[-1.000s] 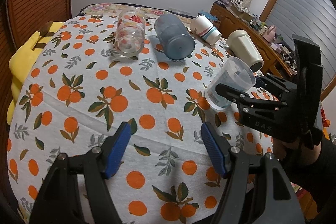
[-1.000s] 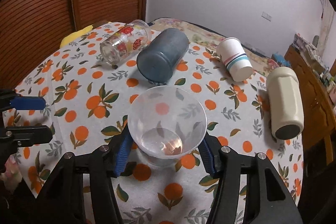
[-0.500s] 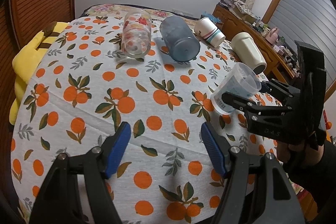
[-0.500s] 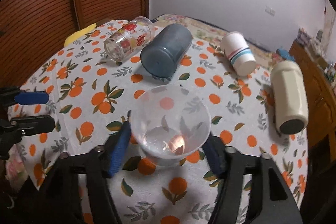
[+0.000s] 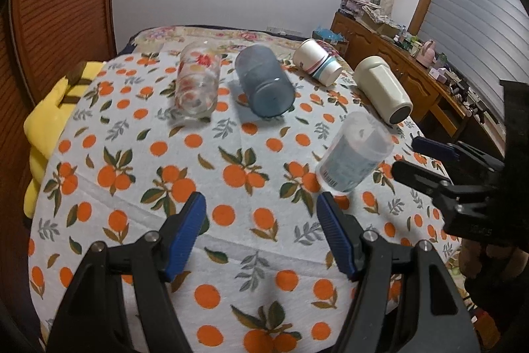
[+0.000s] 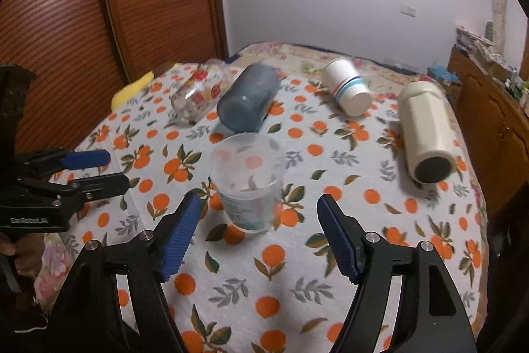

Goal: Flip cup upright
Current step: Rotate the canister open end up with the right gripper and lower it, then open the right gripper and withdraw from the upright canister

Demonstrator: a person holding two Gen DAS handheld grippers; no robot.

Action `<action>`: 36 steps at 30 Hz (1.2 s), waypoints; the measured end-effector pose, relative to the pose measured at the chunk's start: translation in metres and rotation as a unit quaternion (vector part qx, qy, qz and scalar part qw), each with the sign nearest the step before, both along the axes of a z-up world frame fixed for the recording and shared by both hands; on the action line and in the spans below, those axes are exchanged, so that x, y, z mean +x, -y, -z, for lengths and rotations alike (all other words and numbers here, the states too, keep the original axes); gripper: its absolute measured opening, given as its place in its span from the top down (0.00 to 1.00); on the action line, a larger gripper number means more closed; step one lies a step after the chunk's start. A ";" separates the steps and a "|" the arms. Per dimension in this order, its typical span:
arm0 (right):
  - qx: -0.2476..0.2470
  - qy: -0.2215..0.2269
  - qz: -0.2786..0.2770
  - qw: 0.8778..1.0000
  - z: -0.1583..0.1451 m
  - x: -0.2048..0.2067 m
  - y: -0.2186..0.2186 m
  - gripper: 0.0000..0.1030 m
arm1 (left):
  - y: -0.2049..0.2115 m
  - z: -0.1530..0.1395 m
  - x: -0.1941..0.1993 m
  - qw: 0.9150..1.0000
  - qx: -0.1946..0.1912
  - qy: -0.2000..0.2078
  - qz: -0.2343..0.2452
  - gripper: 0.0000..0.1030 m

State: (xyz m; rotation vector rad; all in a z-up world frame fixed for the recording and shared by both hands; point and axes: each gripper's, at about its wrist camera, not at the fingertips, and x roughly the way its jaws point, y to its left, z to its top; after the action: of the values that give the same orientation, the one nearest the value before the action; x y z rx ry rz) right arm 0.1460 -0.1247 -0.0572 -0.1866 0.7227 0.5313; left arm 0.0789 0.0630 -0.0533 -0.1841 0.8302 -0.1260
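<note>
A clear plastic cup (image 6: pixel 248 182) stands upright on the orange-print tablecloth (image 6: pixel 297 270), mouth up; it also shows in the left wrist view (image 5: pixel 355 159). My right gripper (image 6: pixel 258 232) is open and empty, drawn back just short of the cup, its blue pads apart from it. It appears in the left wrist view (image 5: pixel 420 161) to the right of the cup. My left gripper (image 5: pixel 261 232) is open and empty over the near part of the table; it shows at the left of the right wrist view (image 6: pixel 99 169).
Several cups lie on their sides at the back: a floral glass (image 5: pixel 197 85), a blue-grey tumbler (image 5: pixel 264 85), a striped paper cup (image 5: pixel 317 62) and a cream cup (image 5: pixel 383 90). A yellow cushion (image 5: pixel 46 121) sits at the left edge. A wooden sideboard (image 5: pixel 413 78) stands at the right.
My right gripper has opened and let go of the clear cup, then pulled back from it. The cup now stands free on the cloth. My left gripper has drawn back slightly.
</note>
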 end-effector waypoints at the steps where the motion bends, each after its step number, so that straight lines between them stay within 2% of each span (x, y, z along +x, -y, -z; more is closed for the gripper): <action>1: 0.004 0.005 0.005 1.000 -0.003 -0.002 0.003 0.27 | 0.003 -0.003 0.000 1.000 0.003 0.004 0.000 0.33; 10: 0.046 0.040 0.046 0.997 -0.014 -0.025 0.030 0.13 | 0.026 -0.029 -0.011 0.997 0.042 0.066 -0.011 0.29; 16: 0.060 0.064 0.065 0.994 -0.021 -0.041 0.042 0.07 | 0.039 -0.040 -0.022 0.993 0.071 0.093 -0.011 0.24; 18: 0.064 0.069 0.067 0.993 -0.023 -0.046 0.044 0.07 | 0.043 -0.042 -0.026 0.992 0.080 0.098 -0.015 0.24; 23: 0.072 0.073 0.070 0.992 -0.026 -0.053 0.047 0.06 | 0.045 -0.043 -0.030 0.993 0.064 0.100 -0.013 0.24; 36: 0.073 0.072 0.078 0.992 -0.024 -0.055 0.050 0.06 | 0.049 -0.040 -0.035 0.992 0.071 0.103 -0.009 0.22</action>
State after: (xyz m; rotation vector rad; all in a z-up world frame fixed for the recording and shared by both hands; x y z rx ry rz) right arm 0.0914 -0.1751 -0.0330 -0.0317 0.5508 0.4150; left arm 0.0441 0.0135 -0.0128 -0.0430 0.6293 -0.0661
